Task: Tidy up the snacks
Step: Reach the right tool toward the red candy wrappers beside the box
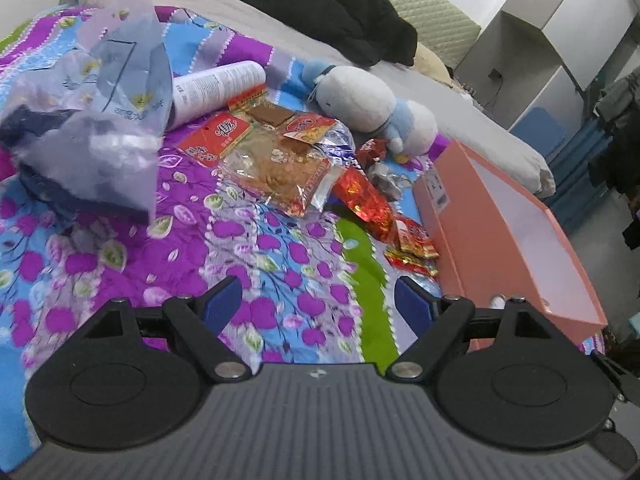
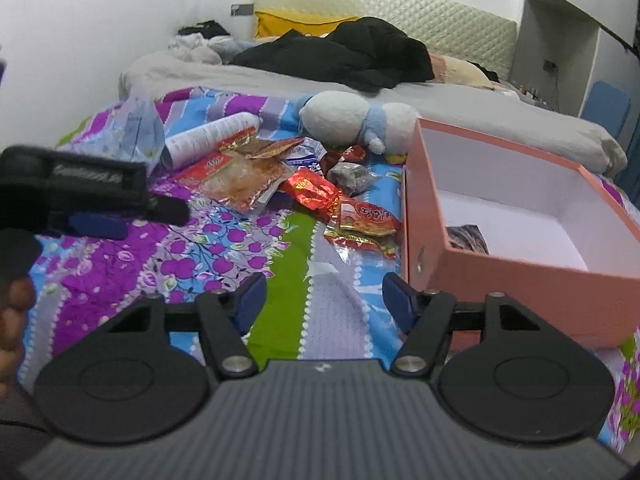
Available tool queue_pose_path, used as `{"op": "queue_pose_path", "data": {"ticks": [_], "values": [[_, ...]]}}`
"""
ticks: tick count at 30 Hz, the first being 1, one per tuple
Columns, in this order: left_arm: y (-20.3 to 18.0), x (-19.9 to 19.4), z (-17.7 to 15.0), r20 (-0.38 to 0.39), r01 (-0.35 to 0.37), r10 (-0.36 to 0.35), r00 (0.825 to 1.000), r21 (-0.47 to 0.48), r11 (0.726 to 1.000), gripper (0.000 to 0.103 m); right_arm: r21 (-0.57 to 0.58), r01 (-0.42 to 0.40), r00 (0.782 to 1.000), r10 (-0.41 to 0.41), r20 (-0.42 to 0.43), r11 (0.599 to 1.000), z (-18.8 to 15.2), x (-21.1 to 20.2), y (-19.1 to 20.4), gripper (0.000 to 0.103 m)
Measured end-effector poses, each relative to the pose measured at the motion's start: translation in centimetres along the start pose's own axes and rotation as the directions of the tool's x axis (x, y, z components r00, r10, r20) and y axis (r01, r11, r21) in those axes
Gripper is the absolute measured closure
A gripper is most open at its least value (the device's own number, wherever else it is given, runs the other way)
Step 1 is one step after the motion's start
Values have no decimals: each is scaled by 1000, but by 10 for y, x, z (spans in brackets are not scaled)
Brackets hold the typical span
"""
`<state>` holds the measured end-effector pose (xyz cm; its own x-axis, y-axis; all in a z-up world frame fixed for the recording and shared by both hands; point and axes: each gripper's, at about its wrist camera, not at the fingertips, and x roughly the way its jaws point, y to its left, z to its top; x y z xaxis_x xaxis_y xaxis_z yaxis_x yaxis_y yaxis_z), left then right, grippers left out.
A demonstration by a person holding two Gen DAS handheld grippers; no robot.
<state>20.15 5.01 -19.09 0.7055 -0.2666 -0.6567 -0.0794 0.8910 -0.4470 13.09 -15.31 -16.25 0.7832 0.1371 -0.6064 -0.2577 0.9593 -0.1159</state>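
Snack packets lie heaped on the floral bedspread, left of the pink box, which holds 1 dark packet. Left gripper and right gripper hover nearer, jaws apart, gripping nothing. Plush toy sits beyond.

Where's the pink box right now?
The pink box sits open on the floral bedspread, at the right in both wrist views, right of the snack packets and near the plush toy.
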Motion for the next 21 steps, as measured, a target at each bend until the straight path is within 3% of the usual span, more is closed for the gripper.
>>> {"op": "queue_pose_path", "data": {"ticks": [9,21], "values": [[0,63,37,-57,-16,22,998,99,995,18,-139,48,997,-55,-52,989,12,62,18,41],[-10,129,61,-73,-100,121,990,242,965,16,-213,122,989,-136,-52,969,25,140,17,44]]}}
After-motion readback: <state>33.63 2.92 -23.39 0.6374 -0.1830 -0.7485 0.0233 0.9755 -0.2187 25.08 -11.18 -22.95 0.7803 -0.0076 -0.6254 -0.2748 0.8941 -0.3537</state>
